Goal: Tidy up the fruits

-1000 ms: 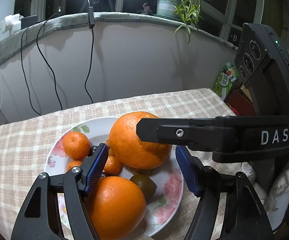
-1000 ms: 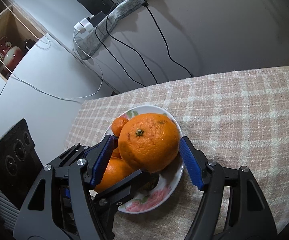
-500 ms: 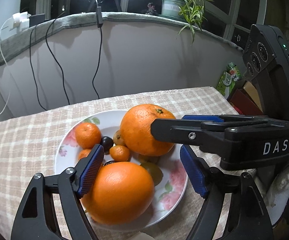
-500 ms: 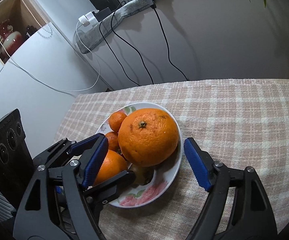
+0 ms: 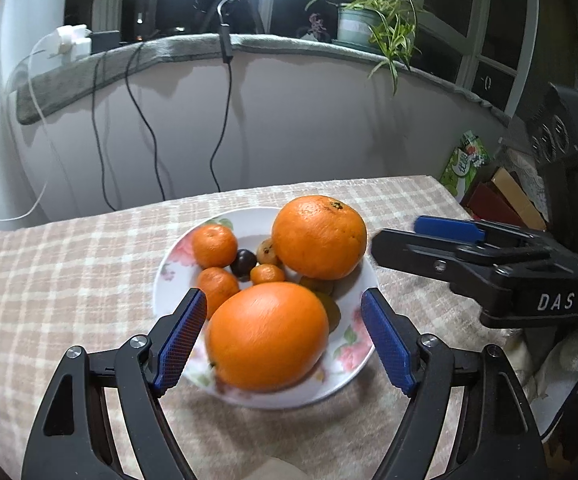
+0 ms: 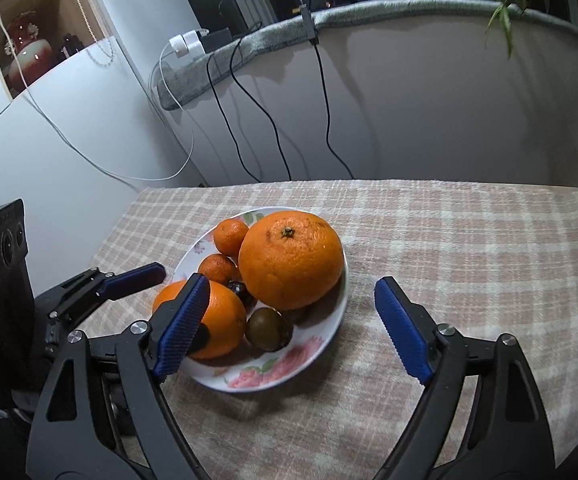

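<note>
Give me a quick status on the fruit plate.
Left hand-held gripper open, right hand-held gripper opening, both empty. Oranges on plate. Nothing blocking.

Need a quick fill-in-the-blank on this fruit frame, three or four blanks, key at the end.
1. All the fruit sits on a flowered ____ on the checked cloth.
2. The number of large oranges, and, is ____.
3. The left tongs and right tongs hold ____.
4. The single dark purple fruit lies between the small ____.

Missing words: plate; two; nothing; tangerines
</note>
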Demonstrator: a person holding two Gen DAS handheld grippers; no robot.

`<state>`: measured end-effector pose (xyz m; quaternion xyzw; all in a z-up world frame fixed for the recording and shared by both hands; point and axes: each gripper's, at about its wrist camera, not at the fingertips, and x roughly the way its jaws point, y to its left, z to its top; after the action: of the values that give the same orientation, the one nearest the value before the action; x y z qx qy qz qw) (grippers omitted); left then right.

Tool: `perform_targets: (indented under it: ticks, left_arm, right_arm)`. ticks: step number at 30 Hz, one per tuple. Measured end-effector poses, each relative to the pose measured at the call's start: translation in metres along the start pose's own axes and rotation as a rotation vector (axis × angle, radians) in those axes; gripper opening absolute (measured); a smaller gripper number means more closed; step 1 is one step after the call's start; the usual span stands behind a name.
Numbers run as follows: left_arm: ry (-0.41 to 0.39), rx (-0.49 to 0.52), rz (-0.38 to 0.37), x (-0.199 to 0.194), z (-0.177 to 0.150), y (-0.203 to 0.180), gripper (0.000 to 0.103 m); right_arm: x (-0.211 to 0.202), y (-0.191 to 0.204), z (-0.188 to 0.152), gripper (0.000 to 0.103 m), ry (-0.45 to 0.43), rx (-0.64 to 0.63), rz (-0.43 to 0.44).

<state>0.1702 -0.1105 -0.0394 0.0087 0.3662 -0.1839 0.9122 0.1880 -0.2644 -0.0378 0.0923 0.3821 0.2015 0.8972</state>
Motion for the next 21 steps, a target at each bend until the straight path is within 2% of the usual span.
perform_targets:
  ticks: [8, 16, 21]
  left_arm:
    - [-0.048, -0.052, 0.038, -0.026, -0.01, 0.007, 0.08]
    - [-0.062, -0.095, 0.078, -0.038, -0.016, 0.017, 0.08]
    - [-0.082, -0.094, 0.091, -0.045, -0.015, 0.018, 0.08]
  right_arm:
    - [-0.039, 0.014, -0.021, 0.097, -0.108, -0.08, -0.102]
    - [-0.059, 0.025, -0.034, 0.102, -0.16, -0.135, -0.185]
    - [-0.063, 0.029, -0.033, 0.103, -0.173, -0.147, -0.206]
